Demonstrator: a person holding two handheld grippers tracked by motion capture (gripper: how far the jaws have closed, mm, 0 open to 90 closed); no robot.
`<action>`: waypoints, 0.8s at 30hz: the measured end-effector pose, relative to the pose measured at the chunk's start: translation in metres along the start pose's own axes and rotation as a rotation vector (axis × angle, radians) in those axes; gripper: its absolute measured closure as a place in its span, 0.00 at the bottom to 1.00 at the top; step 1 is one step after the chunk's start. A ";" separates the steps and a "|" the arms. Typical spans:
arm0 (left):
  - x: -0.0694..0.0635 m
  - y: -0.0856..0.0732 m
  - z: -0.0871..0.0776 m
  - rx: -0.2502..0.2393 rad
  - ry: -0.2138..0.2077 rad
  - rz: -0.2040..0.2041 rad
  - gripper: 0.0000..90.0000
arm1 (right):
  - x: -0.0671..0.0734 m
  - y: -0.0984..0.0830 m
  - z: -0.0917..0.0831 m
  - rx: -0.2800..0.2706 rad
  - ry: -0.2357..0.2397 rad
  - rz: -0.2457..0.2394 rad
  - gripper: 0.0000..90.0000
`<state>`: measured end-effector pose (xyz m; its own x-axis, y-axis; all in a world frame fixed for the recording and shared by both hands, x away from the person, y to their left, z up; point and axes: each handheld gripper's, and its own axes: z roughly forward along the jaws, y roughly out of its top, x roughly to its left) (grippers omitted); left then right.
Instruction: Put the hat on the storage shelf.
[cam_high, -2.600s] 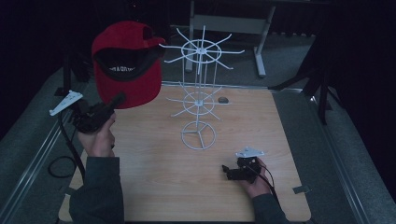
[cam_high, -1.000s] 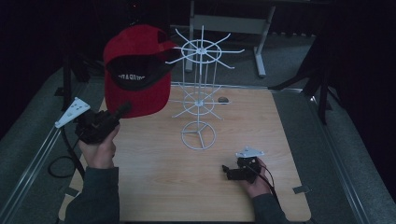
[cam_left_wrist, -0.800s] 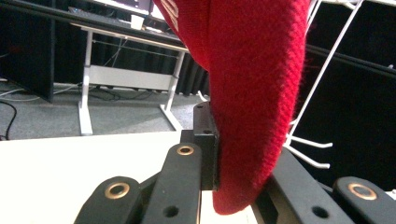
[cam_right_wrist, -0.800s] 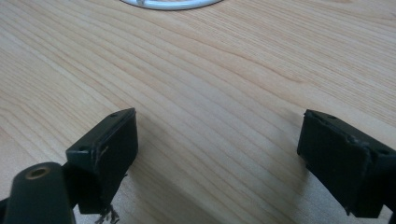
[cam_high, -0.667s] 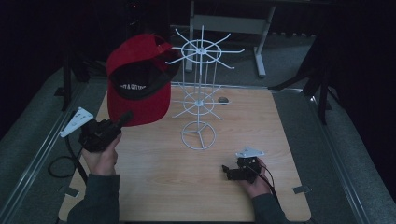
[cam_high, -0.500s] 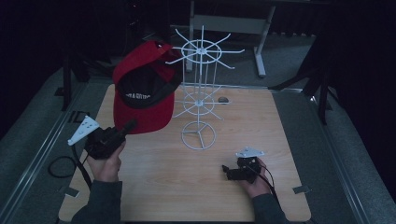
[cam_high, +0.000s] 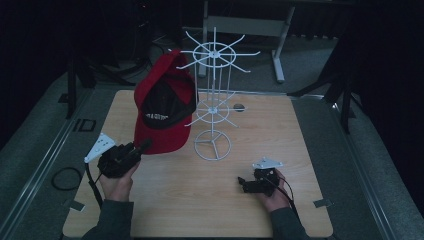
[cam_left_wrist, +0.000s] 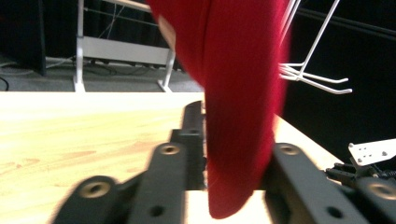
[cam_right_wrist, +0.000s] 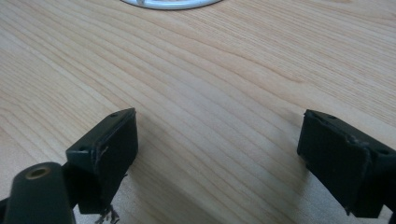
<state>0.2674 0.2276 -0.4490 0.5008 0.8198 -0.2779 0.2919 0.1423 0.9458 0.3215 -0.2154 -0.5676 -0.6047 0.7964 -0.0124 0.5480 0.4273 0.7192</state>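
A: Where's the red cap?
B: Raised over the wooden surface, just beside the white wire rack, its brim pinched between the jaws of the left hand-held gripper.
A: And the right hand-held gripper?
B: Low over the surface, its 2 jaws wide apart, holding nothing.

Left gripper raised at table's left, jaws clamped on red fabric; right gripper low, jaws spread wide.
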 end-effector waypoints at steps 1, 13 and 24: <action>0.000 0.002 -0.001 0.000 0.007 0.006 0.67 | 0.000 0.000 0.000 0.001 0.000 -0.001 0.13; 0.008 -0.010 0.002 -0.008 0.107 -0.004 0.30 | 0.000 0.000 0.000 0.003 0.000 0.002 0.14; 0.018 -0.026 0.010 0.024 0.080 -0.022 0.32 | 0.000 0.000 0.000 0.003 0.000 -0.002 0.13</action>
<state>0.2765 0.2327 -0.4805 0.4273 0.8585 -0.2834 0.3220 0.1484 0.9350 0.3214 -0.2155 -0.5676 -0.6053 0.7958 -0.0140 0.5484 0.4297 0.7173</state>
